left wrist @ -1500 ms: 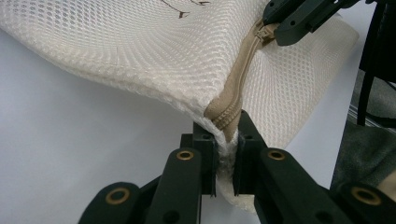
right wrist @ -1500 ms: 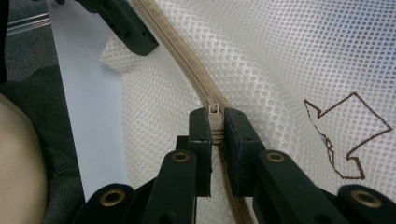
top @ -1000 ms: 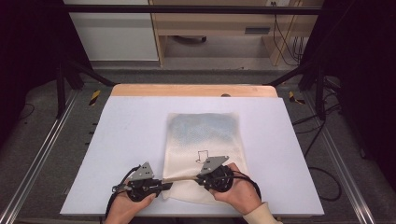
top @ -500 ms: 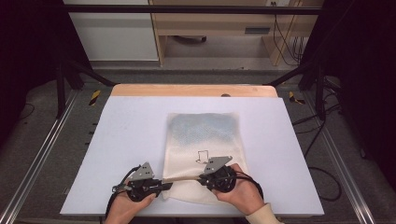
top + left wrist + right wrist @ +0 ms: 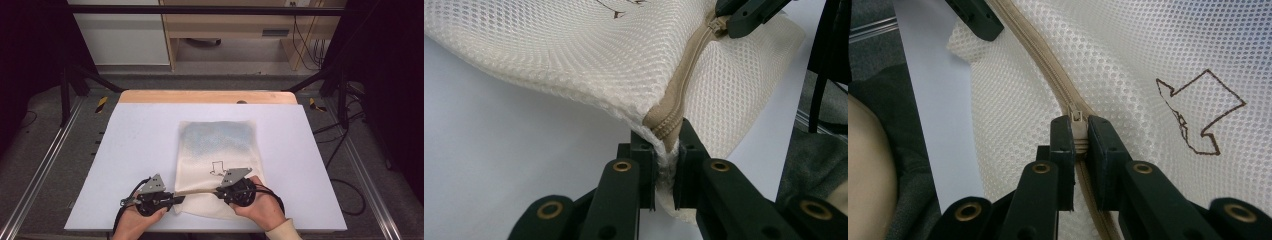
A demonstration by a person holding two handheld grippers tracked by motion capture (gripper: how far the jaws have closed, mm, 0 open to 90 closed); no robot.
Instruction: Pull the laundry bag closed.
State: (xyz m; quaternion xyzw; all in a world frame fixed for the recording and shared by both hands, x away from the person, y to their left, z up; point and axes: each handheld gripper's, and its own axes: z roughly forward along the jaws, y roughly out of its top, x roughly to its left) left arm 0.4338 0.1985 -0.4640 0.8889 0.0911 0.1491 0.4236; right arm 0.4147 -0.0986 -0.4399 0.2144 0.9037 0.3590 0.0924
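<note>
A cream mesh bag [image 5: 220, 150] with a brown arrow drawing [image 5: 217, 167] lies flat on the white table top [image 5: 140, 145]. Along its near edge runs a tan zipper [image 5: 197, 191], stretched between my two grippers. My left gripper [image 5: 176, 198] is shut on the bag's near-left corner, at the zipper's end [image 5: 666, 132]. My right gripper [image 5: 220, 190] is shut on the zipper pull [image 5: 1077, 125], with the arrow drawing [image 5: 1198, 112] just beside it. In the left gripper view the mesh [image 5: 589, 55] is lifted off the table near the jaws.
The table's wooden far edge [image 5: 207, 96] faces a shelf unit [image 5: 225, 30]. Metal rails [image 5: 45, 165] run along both sides, with cables [image 5: 345, 185] at the right. A person's hands [image 5: 260, 210] hold the grippers at the near edge.
The right gripper has crept slightly to the right along the zipper. The left gripper and the bag have stayed in place.
</note>
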